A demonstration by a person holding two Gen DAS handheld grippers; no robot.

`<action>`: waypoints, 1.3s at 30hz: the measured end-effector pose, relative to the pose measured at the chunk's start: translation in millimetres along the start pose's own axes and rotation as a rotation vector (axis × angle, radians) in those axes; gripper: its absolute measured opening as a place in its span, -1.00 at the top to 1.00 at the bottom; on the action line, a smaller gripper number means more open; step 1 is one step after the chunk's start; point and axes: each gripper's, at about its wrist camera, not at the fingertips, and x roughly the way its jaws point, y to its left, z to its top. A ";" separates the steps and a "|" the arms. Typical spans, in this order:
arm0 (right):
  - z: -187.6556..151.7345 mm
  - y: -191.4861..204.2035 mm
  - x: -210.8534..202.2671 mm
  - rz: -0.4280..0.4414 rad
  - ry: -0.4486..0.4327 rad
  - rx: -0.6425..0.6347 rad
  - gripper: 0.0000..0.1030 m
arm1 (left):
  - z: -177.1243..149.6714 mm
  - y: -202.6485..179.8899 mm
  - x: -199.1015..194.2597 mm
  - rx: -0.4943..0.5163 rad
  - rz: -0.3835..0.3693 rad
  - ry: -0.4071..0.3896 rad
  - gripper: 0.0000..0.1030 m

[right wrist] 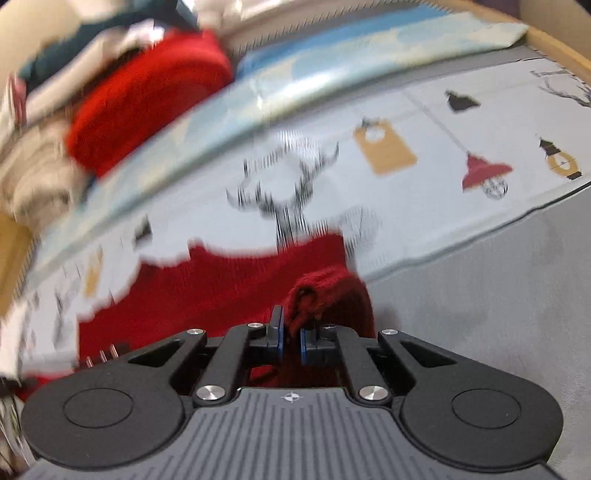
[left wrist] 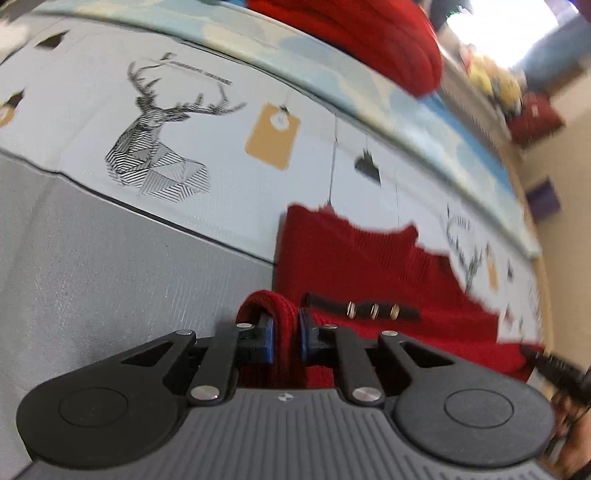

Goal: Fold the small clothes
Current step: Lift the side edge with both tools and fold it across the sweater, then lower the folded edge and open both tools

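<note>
A small red knit garment [left wrist: 369, 266] lies spread on a printed grey cloth, with a black strap and metal studs [left wrist: 373, 310] across it. My left gripper [left wrist: 286, 338] is shut on a bunched fold of its near left edge, red knit pinched between the blue pads. In the right wrist view the same red garment [right wrist: 229, 288] stretches to the left, and my right gripper [right wrist: 291, 338] is shut on a bunched corner of its near right edge. The cloth under each gripper body is hidden.
The bed cover [left wrist: 92, 258] is grey near me, with a pale band printed with a deer head [left wrist: 155, 140] and tags. Behind it lie a light blue blanket [left wrist: 332, 74], a folded red knit [left wrist: 369, 33] and a pile of other clothes [right wrist: 55, 110].
</note>
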 end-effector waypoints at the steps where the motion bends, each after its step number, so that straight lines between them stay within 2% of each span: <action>1: 2.0 -1.5 -1.1 0.008 -0.025 0.024 0.86 | 3.6 3.2 -0.4 -0.044 -0.010 -0.009 0.70; 3: 6.5 -6.5 -2.8 0.016 -0.072 0.090 0.85 | 8.4 8.2 -2.0 -0.111 -0.007 -0.035 0.59; 6: 10.7 -13.2 -1.0 0.004 -0.090 0.156 0.80 | 14.7 11.0 -11.0 -0.139 0.015 -0.105 0.58; 8: 11.4 -11.7 1.3 -0.006 -0.077 0.137 0.75 | 17.3 12.8 -13.5 -0.143 -0.016 -0.115 0.57; 11: 12.5 -9.6 0.0 -0.007 -0.082 0.104 0.74 | 18.2 11.4 -13.2 -0.100 0.007 -0.103 0.57; 13: 12.4 -14.9 -3.3 -0.020 -0.102 0.122 0.54 | 17.7 13.7 -13.2 -0.090 0.020 -0.096 0.56; 14: 11.8 -17.1 -6.9 -0.044 -0.125 0.131 0.25 | 16.6 16.5 -14.2 -0.091 0.022 -0.093 0.56; 15: 12.3 -20.9 -10.6 -0.065 -0.147 0.150 0.06 | 16.4 17.9 -14.4 -0.092 0.028 -0.090 0.55; 19: 11.1 -41.1 -17.5 -0.080 -0.160 0.237 0.05 | 11.7 25.3 -10.9 -0.071 0.090 -0.050 0.50; 22: 9.9 -38.8 -18.2 -0.103 -0.147 0.181 0.05 | 8.8 28.8 -6.1 -0.059 0.140 -0.017 0.47; 25: 6.7 -30.6 -16.9 -0.134 -0.123 0.068 0.05 | 5.8 32.4 -0.9 -0.053 0.194 0.018 0.45; 29: 0.0 -22.8 -8.8 -0.177 -0.055 -0.060 0.05 | 1.3 31.5 10.2 -0.023 0.249 0.081 0.28; 33: -9.8 -16.0 0.6 -0.202 0.017 -0.164 0.05 | -3.6 19.5 20.3 0.040 0.238 0.126 0.06; 36: -14.5 -12.1 7.4 -0.209 0.046 -0.220 0.05 | -8.4 2.9 25.8 0.106 0.227 0.134 -0.05; 39: -17.0 -10.5 16.2 -0.202 0.082 -0.240 0.05 | -9.5 -11.4 31.5 0.164 0.252 0.118 -0.16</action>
